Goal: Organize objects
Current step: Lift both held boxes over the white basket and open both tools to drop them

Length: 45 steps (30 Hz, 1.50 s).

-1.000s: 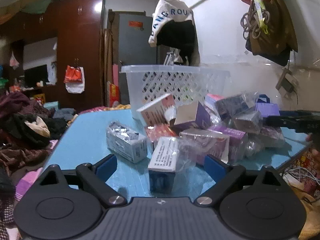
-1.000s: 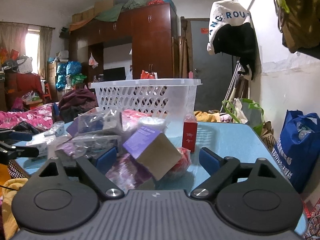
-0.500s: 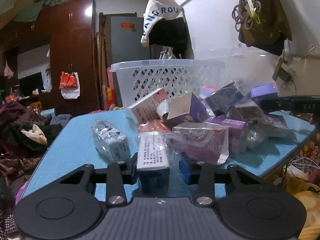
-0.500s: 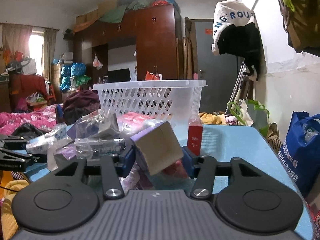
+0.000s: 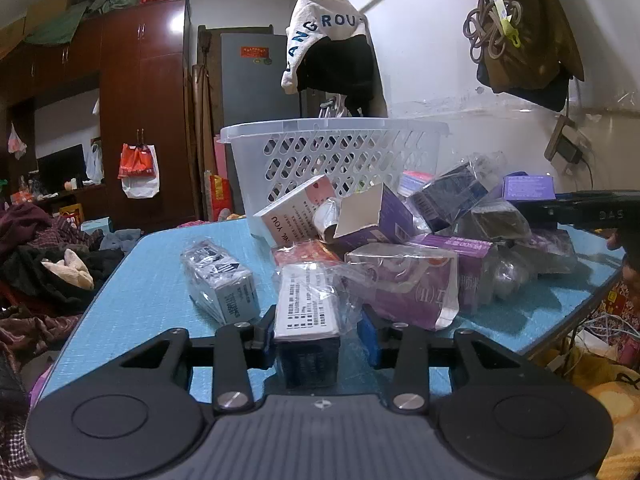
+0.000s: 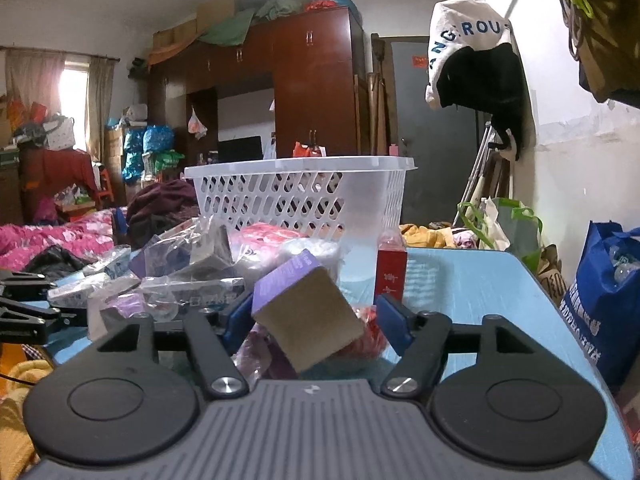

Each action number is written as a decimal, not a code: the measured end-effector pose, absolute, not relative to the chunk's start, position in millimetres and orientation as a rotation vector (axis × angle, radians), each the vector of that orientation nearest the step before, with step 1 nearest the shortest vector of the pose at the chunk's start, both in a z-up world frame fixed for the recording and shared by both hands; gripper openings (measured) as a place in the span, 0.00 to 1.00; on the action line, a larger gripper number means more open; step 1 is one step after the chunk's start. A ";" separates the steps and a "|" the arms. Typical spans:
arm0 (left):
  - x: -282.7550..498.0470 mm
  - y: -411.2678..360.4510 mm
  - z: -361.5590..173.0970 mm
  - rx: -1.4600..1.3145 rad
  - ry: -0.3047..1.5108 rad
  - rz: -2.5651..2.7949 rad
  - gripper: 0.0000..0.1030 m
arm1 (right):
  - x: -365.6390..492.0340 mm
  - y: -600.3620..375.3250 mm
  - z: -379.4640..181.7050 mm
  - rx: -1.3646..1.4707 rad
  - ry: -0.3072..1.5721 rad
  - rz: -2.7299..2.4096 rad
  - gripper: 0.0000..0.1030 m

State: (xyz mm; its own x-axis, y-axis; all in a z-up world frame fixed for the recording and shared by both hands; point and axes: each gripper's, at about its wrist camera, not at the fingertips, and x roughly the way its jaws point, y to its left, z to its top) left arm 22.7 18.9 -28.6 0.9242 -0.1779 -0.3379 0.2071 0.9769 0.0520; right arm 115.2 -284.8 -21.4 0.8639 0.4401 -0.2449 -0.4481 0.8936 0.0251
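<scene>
On the blue table (image 5: pixel 160 280) a heap of small cartons and plastic-wrapped packs lies in front of a white slotted basket (image 5: pixel 336 132). My left gripper (image 5: pixel 316 334) is shut on a white-labelled dark box in clear wrap (image 5: pixel 308 312) at the heap's near edge. In the right wrist view the same basket (image 6: pixel 300 168) stands behind the heap. My right gripper (image 6: pixel 316 316) has its jaws opening around a tilted purple carton with a brown end flap (image 6: pixel 308 316); the right pad stands clear of it.
A silver-wrapped pack (image 5: pixel 220 280) lies left of the held box. A red carton (image 6: pixel 390 268) stands upright by the basket. A blue bag (image 6: pixel 608 292) sits on the floor at the right. Clothes are piled beyond the table's left edge.
The left jaws closed from wide apart onto the wrapped box. The right jaws closed in on the purple carton, then widened again.
</scene>
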 end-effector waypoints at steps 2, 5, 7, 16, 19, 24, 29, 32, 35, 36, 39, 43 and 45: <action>23.0 18.4 -28.7 0.087 0.337 -0.198 0.43 | 117.4 -282.6 -22.1 -0.041 0.256 0.462 0.51; 19.6 19.8 -27.3 0.083 0.314 -0.201 0.41 | 110.8 -281.4 -21.1 -0.061 0.242 0.440 0.46; 16.0 20.3 -22.7 0.080 0.287 -0.196 0.41 | 105.7 -284.3 -18.3 -0.045 0.230 0.448 0.45; 15.3 29.4 -3.5 0.024 0.228 -0.183 0.41 | 99.6 -291.5 3.5 -0.026 0.167 0.416 0.45; 18.6 31.5 9.0 0.016 0.199 -0.178 0.41 | 103.4 -292.2 12.5 -0.013 0.158 0.419 0.45; 34.6 32.5 36.2 -0.012 0.158 -0.182 0.41 | 115.1 -286.9 31.6 -0.007 0.133 0.432 0.45; 68.1 32.9 70.5 -0.048 0.150 -0.202 0.41 | 138.6 -278.5 51.6 0.002 0.129 0.453 0.45; 95.7 30.4 95.3 -0.050 0.152 -0.213 0.41 | 160.5 -270.6 67.7 0.012 0.138 0.478 0.45; 135.0 25.2 116.4 -0.072 0.192 -0.232 0.41 | 183.7 -255.4 81.2 -0.007 0.141 0.464 0.45; 148.3 22.8 121.1 -0.077 0.202 -0.227 0.41 | 192.4 -249.9 83.7 -0.019 0.148 0.454 0.45; 191.1 16.4 128.1 -0.088 0.280 -0.228 0.41 | 223.0 -233.0 86.1 -0.049 0.206 0.433 0.45; 229.3 4.5 121.1 -0.075 0.364 -0.232 0.42 | 260.4 -216.8 76.6 -0.091 0.291 0.395 0.45; 238.6 1.9 116.0 -0.079 0.370 -0.234 0.46 | 270.1 -211.9 68.8 -0.113 0.315 0.386 0.48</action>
State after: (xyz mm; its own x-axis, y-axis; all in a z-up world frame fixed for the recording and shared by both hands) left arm 238.6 1.9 116.0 0.9056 -0.2409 -0.3491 0.2121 0.9700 -0.1191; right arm 270.1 -211.9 68.8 0.8786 0.3523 -0.3225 -0.3870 0.9208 -0.0484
